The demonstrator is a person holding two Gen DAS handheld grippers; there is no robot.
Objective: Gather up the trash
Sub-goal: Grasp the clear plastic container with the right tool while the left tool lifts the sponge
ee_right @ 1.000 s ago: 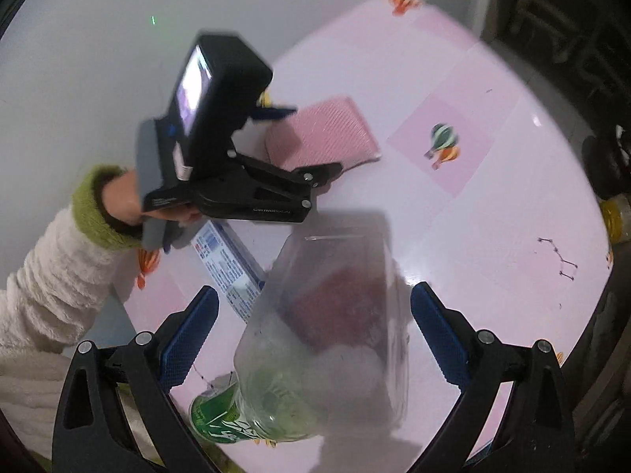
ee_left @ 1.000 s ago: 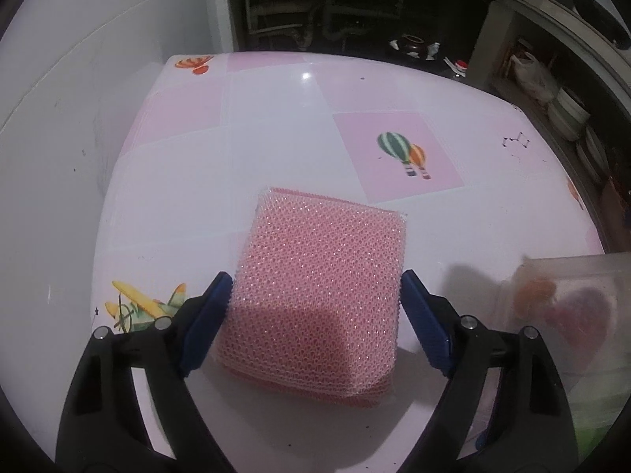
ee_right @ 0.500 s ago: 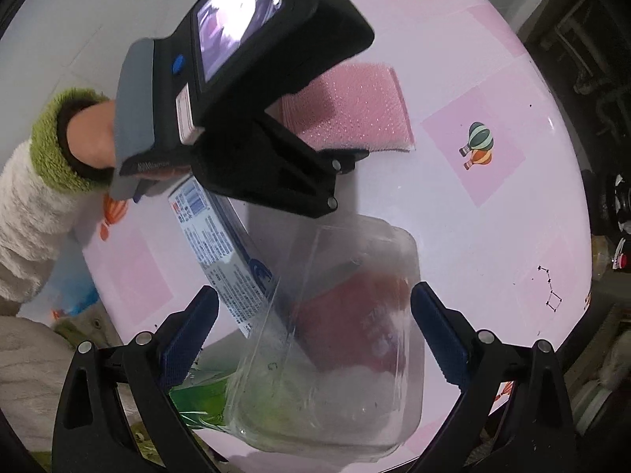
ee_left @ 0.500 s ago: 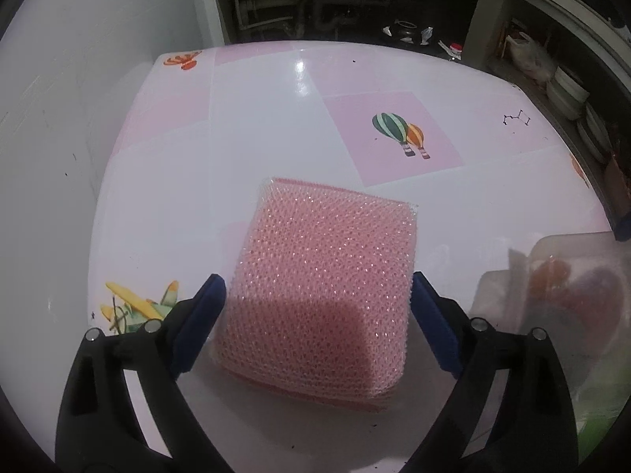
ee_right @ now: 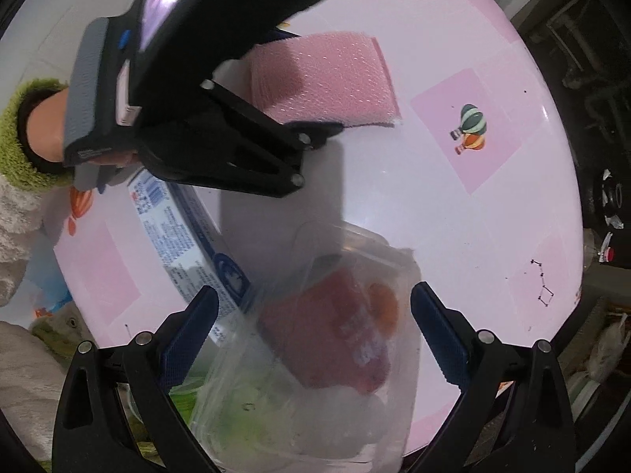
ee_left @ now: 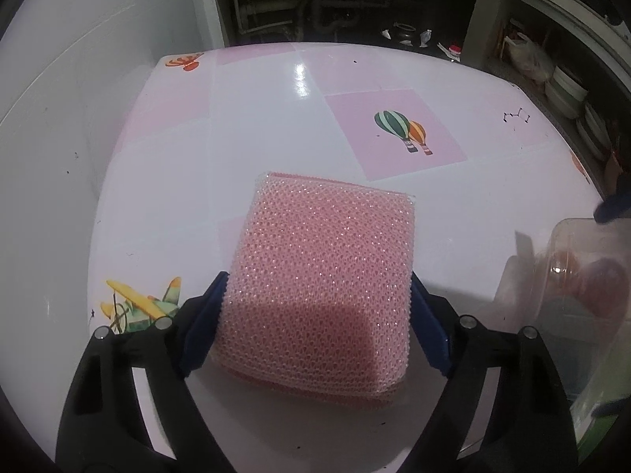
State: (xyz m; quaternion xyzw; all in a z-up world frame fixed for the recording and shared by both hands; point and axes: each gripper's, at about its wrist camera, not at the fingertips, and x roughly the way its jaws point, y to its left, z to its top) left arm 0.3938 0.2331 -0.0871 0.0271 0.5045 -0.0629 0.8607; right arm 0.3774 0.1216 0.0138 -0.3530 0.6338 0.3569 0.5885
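Note:
A pink dimpled foam pad (ee_left: 323,280) lies on the table, and my left gripper (ee_left: 315,311) has both blue pads pressed against its sides. The pad also shows in the right wrist view (ee_right: 327,79), under the left gripper's black body (ee_right: 221,90). A clear plastic clamshell box (ee_right: 331,339) with a red label inside sits between the wide-open jaws of my right gripper (ee_right: 313,331); neither finger touches it. The box also shows at the right edge of the left wrist view (ee_left: 579,295).
A blue-and-white carton (ee_right: 185,244) lies beside the clamshell, and a green wrapper (ee_right: 185,406) lies under it. The pink-and-white table (ee_left: 276,118) meets a white wall (ee_left: 59,98) on the left. Dark shelves with stacked dishes (ee_left: 568,86) stand beyond the far right edge.
The left gripper's jaws have closed in on the foam pad's sides. The right gripper has moved closer over the table, so the clamshell and the left gripper look larger.

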